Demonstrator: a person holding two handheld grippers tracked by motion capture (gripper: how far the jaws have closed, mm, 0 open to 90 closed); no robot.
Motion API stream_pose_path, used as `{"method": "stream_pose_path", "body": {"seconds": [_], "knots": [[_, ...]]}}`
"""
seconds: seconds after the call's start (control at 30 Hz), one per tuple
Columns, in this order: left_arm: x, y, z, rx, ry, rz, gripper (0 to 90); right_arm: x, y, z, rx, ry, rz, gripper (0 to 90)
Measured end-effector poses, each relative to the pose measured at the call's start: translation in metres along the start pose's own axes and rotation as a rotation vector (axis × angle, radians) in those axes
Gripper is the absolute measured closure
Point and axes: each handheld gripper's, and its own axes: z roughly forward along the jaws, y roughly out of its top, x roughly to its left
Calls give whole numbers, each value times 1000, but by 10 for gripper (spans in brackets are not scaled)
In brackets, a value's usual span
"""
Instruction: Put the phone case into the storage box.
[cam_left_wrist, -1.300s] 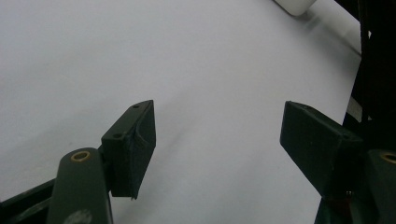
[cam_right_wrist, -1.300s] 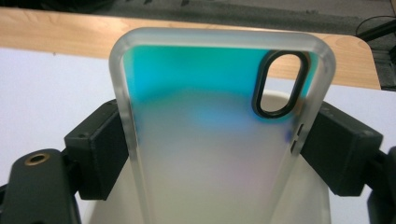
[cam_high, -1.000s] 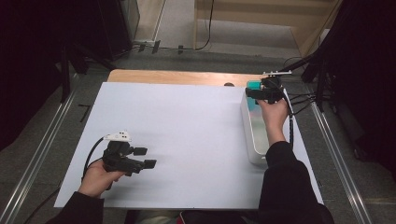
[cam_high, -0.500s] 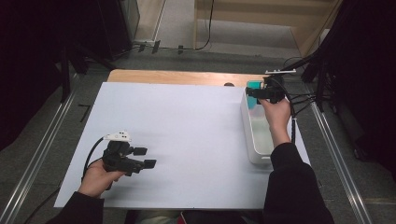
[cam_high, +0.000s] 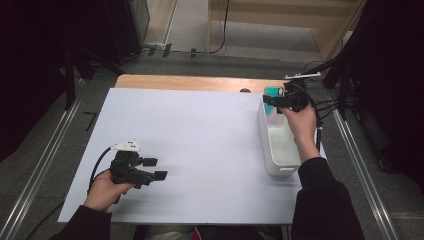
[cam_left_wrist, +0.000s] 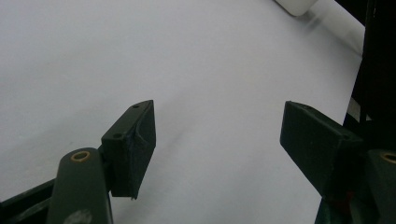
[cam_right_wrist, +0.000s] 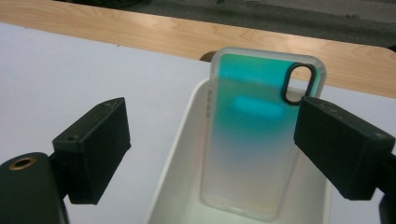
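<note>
Because the phone case (cam_right_wrist: 259, 135) merely leans on end against the far wall of the white bin (cam_right_wrist: 175, 154), with the right gripper (cam_right_wrist: 212, 149) hovering above it and its jaws standing about half open on either side without touching it, the main risk, as a judgement, is a poor approach: a jaw that clips the top edge or the camera cutout could tip the case flat into the bin, and a jaw that catches the bin's rim could drag the light bin across the white worktop (cam_high: 200, 130). A pinch on the smooth, translucent shell could also slip if taken too near one corner. In the high view the case shows as a teal patch (cam_high: 272, 91) at the bin's far end (cam_high: 280, 167), under the right gripper (cam_high: 280, 100). The left gripper (cam_high: 155, 169) rests low at the near left of the worktop, its jaws wide apart with nothing between them. Compared with the earlier frames, the right hand sits slightly higher and nearer the bin's far end; the left hand, case and bin are unchanged.
</note>
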Motion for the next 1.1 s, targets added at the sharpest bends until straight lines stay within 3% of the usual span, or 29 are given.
{"method": "stream_pose_path", "body": {"seconds": [0.13, 0.43, 0.77, 0.87, 1.03, 1.1], "knots": [[0, 0, 0, -3, -5, -3, 265, 7, -1, -4, 15, -4, -36, 97], [1, 0, 0, -1, -5, -2, 265, 22, -3, -16, 31, 49, -76, 116], [1, 0, -1, 0, -4, -2, 265, 31, -10, -28, 15, 94, -128, 118], [1, 0, -1, -1, -3, -3, 265, 35, -13, -31, 17, 85, -157, 122], [1, 0, -2, 15, 8, -1, 265, 40, -20, -34, 10, 120, -169, 122], [1, 0, -2, -2, 5, -6, 265, 42, -23, -36, 9, 132, -183, 122]]}}
